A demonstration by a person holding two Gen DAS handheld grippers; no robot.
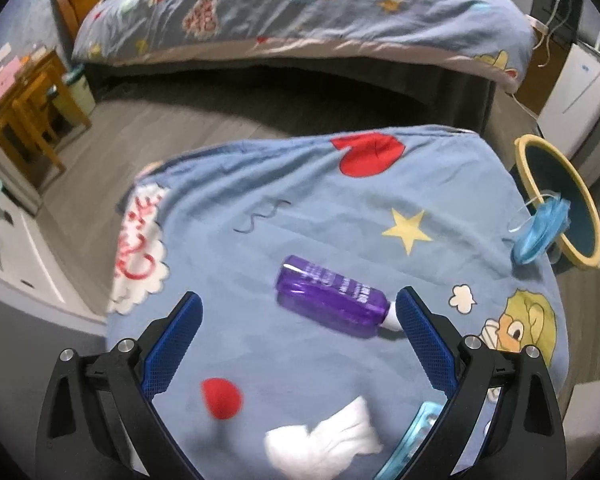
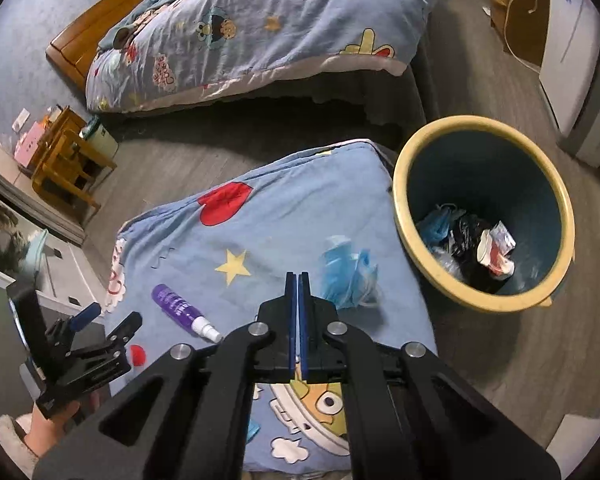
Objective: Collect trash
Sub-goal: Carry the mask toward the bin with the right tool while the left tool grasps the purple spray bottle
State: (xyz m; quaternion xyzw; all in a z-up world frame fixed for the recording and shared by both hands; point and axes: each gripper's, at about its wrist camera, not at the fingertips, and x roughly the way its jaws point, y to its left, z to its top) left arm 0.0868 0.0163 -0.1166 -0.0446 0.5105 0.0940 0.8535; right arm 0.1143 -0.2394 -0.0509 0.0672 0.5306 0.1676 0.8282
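- One purple bottle [image 1: 332,295] with a white cap is seen lying on its side on the blue cartoon-print cushion [image 1: 300,208].
- One crumpled blue face mask [image 2: 350,270] is found near the cushion edge beside the bin [image 2: 400,216].
- One white tissue [image 1: 324,440] lies close to the left gripper [image 1: 298,336], whose jaws are spread wide around nothing.
- The right gripper [image 2: 297,280] is seen clenched, empty.
- One bin holds several discarded scraps.

Grey wood floor [image 2: 500,360], bed [image 2: 260,32] — wooden stool [image 2: 66,160]
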